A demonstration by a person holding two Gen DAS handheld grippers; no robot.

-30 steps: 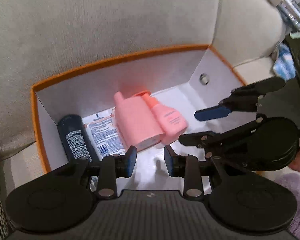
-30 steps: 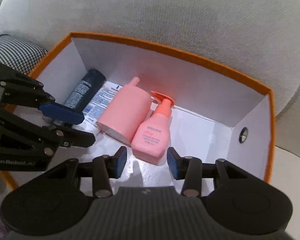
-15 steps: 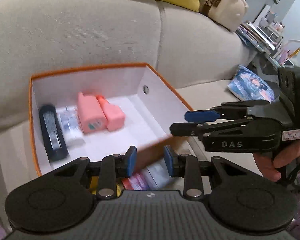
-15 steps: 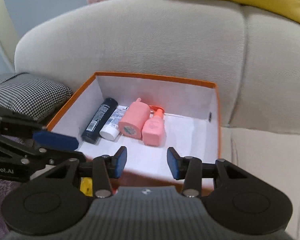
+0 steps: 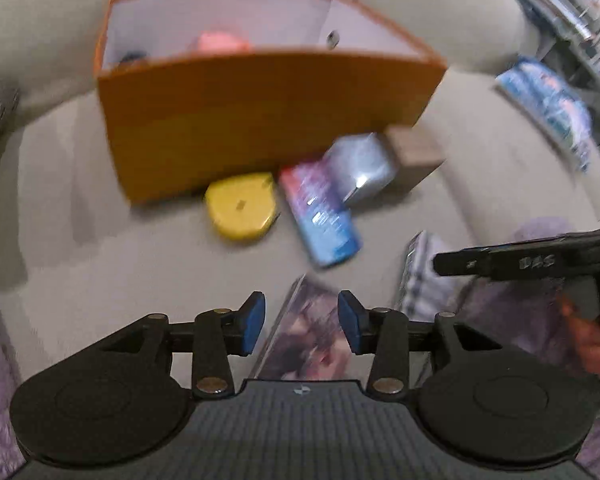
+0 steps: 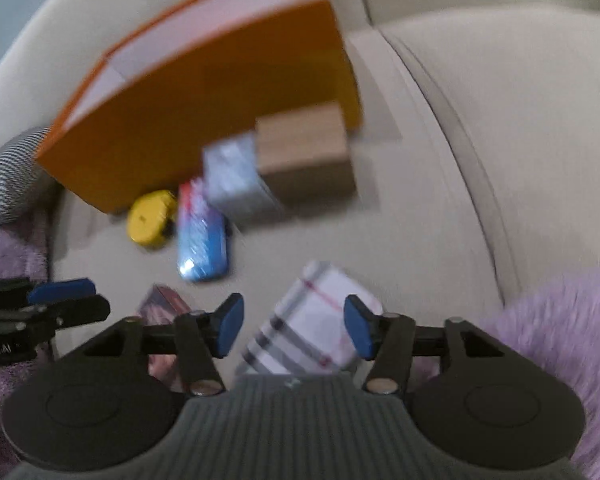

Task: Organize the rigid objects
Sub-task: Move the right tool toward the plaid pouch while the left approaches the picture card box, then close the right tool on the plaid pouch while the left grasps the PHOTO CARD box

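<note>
Roughly midway, the sorting is looking: something pink and something dark are already lying in the orange box [image 5: 268,120], while a yellow case [image 5: 242,210], a blue tube [image 5: 324,220], a silver carton [image 6: 236,176], a brown box [image 6: 304,148], a plaid box [image 6: 312,320] and a picture card [image 5: 308,332] are waiting on the sofa [image 6: 480,120]. Both grippers, left [image 5: 301,322] and right [image 6: 293,326], are hovering empty, jaws just widening.

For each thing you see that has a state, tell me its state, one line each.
Orange box: open, no lid.
Blue can: lying on the sofa.
Left gripper: open, just widened, holding nothing.
Right gripper: open, just widened, above the plaid box.
</note>
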